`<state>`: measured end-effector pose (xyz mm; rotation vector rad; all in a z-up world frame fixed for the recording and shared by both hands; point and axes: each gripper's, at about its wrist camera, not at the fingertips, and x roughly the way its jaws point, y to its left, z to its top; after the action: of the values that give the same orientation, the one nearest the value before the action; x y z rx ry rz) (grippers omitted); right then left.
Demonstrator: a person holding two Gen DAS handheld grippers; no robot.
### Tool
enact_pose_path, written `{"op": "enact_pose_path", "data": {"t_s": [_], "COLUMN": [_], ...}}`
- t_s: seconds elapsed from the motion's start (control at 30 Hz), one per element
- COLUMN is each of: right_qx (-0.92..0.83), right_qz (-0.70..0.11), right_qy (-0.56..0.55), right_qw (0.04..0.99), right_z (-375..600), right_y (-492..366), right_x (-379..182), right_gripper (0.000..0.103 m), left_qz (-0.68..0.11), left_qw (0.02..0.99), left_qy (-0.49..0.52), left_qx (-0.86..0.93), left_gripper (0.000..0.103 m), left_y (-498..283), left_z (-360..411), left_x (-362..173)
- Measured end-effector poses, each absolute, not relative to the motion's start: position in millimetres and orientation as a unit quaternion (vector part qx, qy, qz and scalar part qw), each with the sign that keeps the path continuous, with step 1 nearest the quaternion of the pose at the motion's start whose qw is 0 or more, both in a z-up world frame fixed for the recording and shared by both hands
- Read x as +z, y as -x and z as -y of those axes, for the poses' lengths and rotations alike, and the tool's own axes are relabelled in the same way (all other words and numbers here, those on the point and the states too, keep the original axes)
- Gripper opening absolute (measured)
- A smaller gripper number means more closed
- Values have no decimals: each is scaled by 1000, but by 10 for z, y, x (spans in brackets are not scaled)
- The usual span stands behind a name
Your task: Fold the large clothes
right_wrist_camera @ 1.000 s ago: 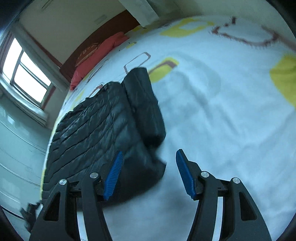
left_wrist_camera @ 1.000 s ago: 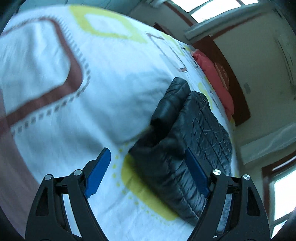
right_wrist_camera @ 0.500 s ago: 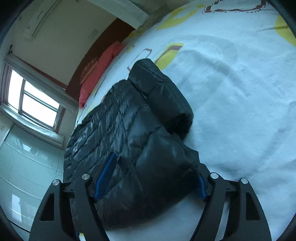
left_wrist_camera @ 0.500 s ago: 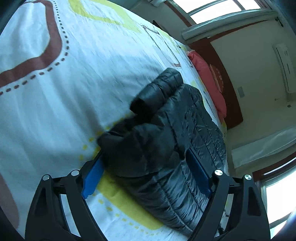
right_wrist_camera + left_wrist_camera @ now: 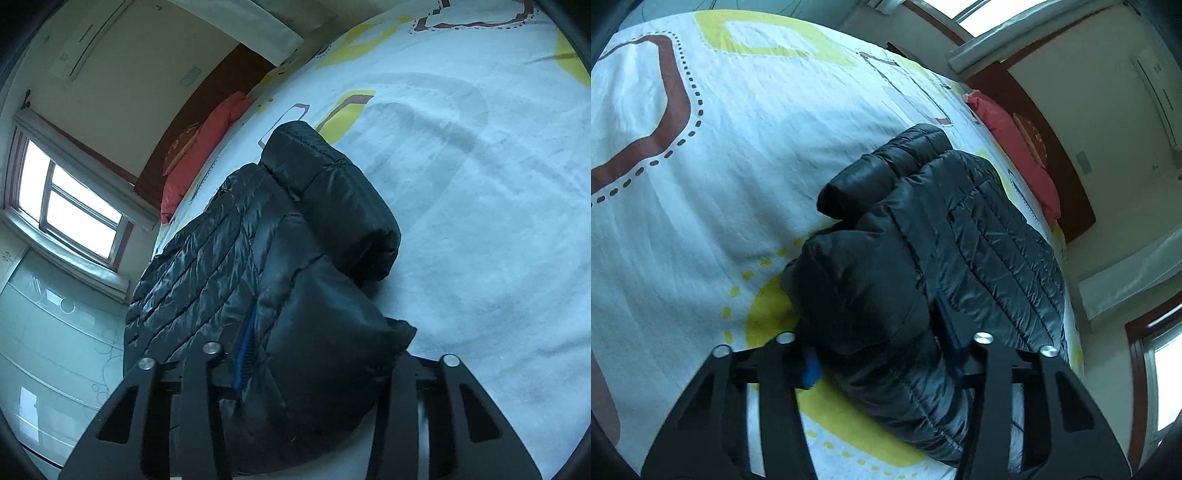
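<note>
Item: black puffer jacket laid on the patterned bedspread | left gripper and right gripper – jaws closing, a jacket corner bunched between each | progress: sleeves seemingly tucked in – final fold judged still outstanding

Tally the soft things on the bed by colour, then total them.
Black: 1, the puffer jacket
Red: 1, the pillow at the headboard
White patterned: 1, the bedspread
Total: 3
</note>
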<state>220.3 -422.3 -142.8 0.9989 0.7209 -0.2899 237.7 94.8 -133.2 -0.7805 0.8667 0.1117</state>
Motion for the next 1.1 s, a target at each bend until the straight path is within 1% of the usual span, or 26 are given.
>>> {"op": "enact_pose_path", "data": {"t_s": [0.07,0.17,0.37,0.67,1.1], "right_qx": [-134,-132,-127,-119,-95], "right_qz": [-336,-335,-334,-337,-351], "right_qy": [-467,-468,-468,-472,-475], "right_qw": [807,807,808,806,802], "right_z": [4215,4212,4201,4181,4048], "right_y": [-2198,-2186,-2167,-1907,-1159], "right_x": [-1431,-1429,-1390,-1291,-1130], "right_gripper": [35,32,26,23,23], "left_qz": [-409,-409,-408,-411,-426], "left_qw": [837,843,847,846,831], "left_qy": [361,347,338,337,358], "left_qx": [52,50,44,37,24], "left_gripper": [35,29,23,21,21], "left_y": [-2358,-2343,-2306,-2088,-1372], "left_z": [-922,-880,-865,-908,-1181], "left_x": [-1309,-1255,-1199,-1088,-998]}}
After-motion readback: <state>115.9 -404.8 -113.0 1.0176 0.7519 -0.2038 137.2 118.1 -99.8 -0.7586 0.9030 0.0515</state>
